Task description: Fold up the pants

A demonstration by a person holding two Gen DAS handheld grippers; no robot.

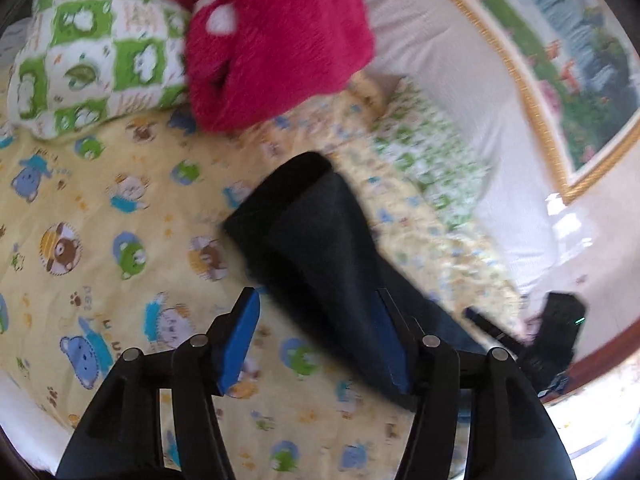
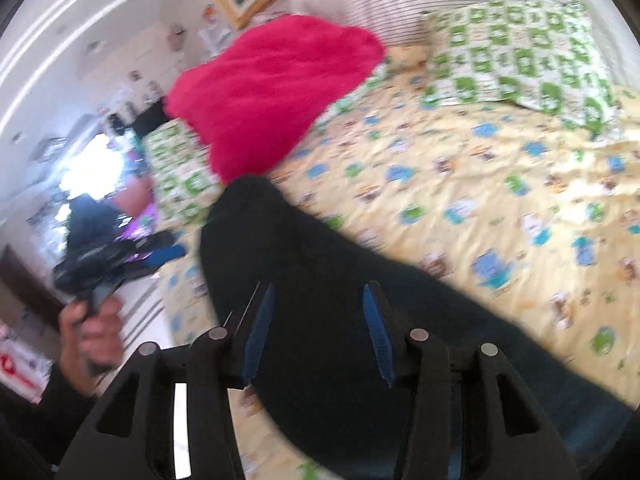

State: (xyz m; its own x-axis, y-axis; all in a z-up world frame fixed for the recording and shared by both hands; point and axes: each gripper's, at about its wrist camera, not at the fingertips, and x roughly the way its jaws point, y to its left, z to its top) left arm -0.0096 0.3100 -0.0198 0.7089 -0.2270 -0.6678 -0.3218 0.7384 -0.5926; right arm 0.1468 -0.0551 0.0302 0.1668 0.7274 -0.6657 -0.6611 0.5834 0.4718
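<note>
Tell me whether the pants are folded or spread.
Cannot tell: the pants lie as one long dark strip on the bed, layers blurred.

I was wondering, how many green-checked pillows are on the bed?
2. One pillow lies at the bed's head, clear of the red plush blanket; the other pillow sits partly under it. More may be hidden.

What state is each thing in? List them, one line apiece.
Pants: dark, laid out on the sheet, not yet folded flat.
Left claw: open, over the pants.
Right claw: open, pants between its fingers, not clamped.
Bed sheet: spread out, lightly wrinkled.
Red plush blanket: bunched in a heap.
Green checked pillow: lying at the head of the bed.
</note>
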